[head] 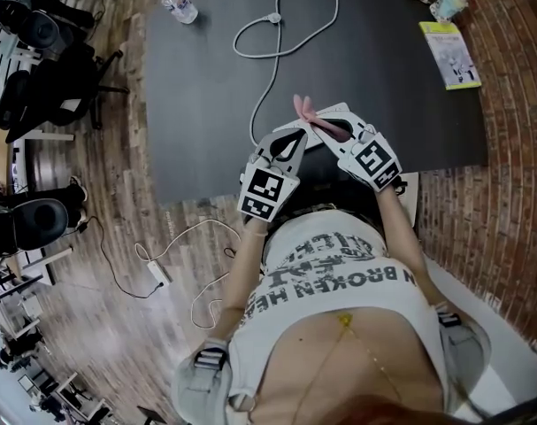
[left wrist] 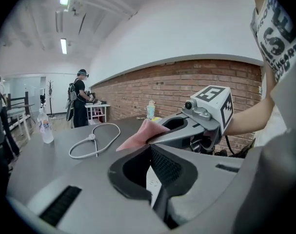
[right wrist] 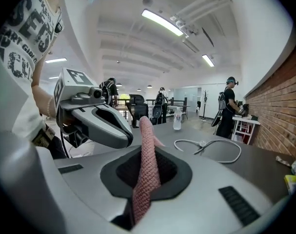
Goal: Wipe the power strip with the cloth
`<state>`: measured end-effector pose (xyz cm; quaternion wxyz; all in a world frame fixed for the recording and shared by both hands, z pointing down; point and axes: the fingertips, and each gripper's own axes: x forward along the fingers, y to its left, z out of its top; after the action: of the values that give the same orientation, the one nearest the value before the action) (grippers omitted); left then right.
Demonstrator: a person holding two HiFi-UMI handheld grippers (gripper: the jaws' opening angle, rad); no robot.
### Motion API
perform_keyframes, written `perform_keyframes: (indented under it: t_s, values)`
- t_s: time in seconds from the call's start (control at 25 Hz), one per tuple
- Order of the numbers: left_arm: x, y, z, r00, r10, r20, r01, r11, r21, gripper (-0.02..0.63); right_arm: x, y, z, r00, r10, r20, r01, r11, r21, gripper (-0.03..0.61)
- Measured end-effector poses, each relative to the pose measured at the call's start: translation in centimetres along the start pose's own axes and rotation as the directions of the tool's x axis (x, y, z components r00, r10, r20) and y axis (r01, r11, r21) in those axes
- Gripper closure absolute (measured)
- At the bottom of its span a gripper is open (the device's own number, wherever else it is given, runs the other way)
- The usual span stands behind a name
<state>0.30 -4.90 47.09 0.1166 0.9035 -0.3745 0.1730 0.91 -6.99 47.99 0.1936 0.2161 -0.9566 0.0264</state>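
My right gripper (head: 319, 124) is shut on a pink cloth (head: 303, 108), which sticks up from between its jaws (right wrist: 147, 165). Right beside it, my left gripper (head: 293, 140) has its jaws together, with nothing that I can make out between them. Both tips meet just above the near part of the dark table (head: 206, 96). In the left gripper view the right gripper (left wrist: 155, 138) holds the cloth (left wrist: 137, 139) just past my own tip. The power strip's white cable (head: 277, 25) loops across the table and runs towards the grippers. The strip's body is hidden beneath them.
A water bottle (head: 178, 3) stands at the table's far left, a cup (head: 451, 0) and a booklet (head: 449, 53) at the far right. Office chairs (head: 38, 34) stand to the left. Another white strip with cable (head: 157, 273) lies on the floor.
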Motion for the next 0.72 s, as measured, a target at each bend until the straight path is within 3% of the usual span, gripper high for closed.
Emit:
perform_keyframes:
  t_s: [0.28,0.48,0.72]
  values:
    - [-2.0,-0.9,5.1,0.992,0.018,0.121,-0.023,0.999,0.034,0.606,-1.7,0.2,5.5,0.991,-0.025,0.135,0.028,0.999,-0.015,0.561]
    - [-3.4,-1.7,7.4,0.983,0.026,0.184,-0.037,0.998,0.06,0.606,-3.4,0.7,8.8,0.962,-0.023,0.272,0.026,1.0,-0.01,0.562]
    - [-4.3,-2.1,8.6,0.977,0.02,0.212,-0.038,0.996,0.082,0.606,-4.0,1.1,9.9,0.955,-0.04,0.295,0.045,0.999,-0.01,0.561]
